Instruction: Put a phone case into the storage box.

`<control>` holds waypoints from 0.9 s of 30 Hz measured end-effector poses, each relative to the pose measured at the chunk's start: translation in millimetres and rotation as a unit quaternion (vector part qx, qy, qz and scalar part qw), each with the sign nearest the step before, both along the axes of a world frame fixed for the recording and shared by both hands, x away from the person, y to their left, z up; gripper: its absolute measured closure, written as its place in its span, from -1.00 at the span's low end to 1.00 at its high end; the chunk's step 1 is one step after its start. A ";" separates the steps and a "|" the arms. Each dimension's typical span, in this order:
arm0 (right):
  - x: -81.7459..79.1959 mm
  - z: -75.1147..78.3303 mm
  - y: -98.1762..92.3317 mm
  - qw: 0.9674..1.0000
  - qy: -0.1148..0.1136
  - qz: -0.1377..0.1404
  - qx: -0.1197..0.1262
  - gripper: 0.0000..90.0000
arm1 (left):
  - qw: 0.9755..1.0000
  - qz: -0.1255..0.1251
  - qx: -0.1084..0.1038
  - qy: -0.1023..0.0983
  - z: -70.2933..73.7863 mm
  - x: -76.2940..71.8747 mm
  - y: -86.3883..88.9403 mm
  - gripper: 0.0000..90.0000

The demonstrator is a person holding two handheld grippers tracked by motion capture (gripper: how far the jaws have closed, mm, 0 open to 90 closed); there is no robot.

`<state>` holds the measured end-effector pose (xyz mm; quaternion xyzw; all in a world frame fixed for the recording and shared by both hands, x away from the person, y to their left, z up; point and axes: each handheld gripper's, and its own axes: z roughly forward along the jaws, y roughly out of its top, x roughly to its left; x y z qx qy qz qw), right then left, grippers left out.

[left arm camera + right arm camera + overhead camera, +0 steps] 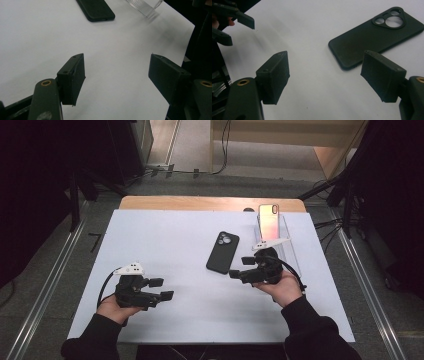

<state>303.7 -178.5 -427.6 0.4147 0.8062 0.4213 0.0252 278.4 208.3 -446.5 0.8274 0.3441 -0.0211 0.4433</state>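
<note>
A black phone case (222,252) lies flat, camera cut-outs up, on the white table sheet (165,230). A phone with a pink-orange back (268,221) stands upright in a clear stand (286,251) at the back right. My right gripper (241,267) hovers open just right of the case and points left; the case (374,37) lies beyond its empty jaws (325,55). My left gripper (162,289) is near the front left, open and empty (117,58), with the case (96,10) and the stand (145,5) far ahead of it.
The white sheet covers a wooden table (210,202) whose back edge shows. Metal rails (50,285) run along the floor on both sides. My left gripper's fingers (234,20) appear at the upper left of the right gripper view.
</note>
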 end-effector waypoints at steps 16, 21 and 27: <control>40.3 3.0 28.4 1.000 0.001 -0.008 -0.011 -0.53 | 1.000 0.001 0.000 0.001 -0.9 0.7 0.8 -0.33; 51.7 0.4 40.6 1.000 0.004 -0.005 -0.014 -0.49 | 1.000 0.001 0.001 0.001 -0.9 0.7 1.1 -0.34; 67.3 -7.3 58.3 1.000 0.012 -0.005 -0.023 -0.47 | 1.000 0.001 0.001 0.001 -0.9 0.5 1.3 -0.33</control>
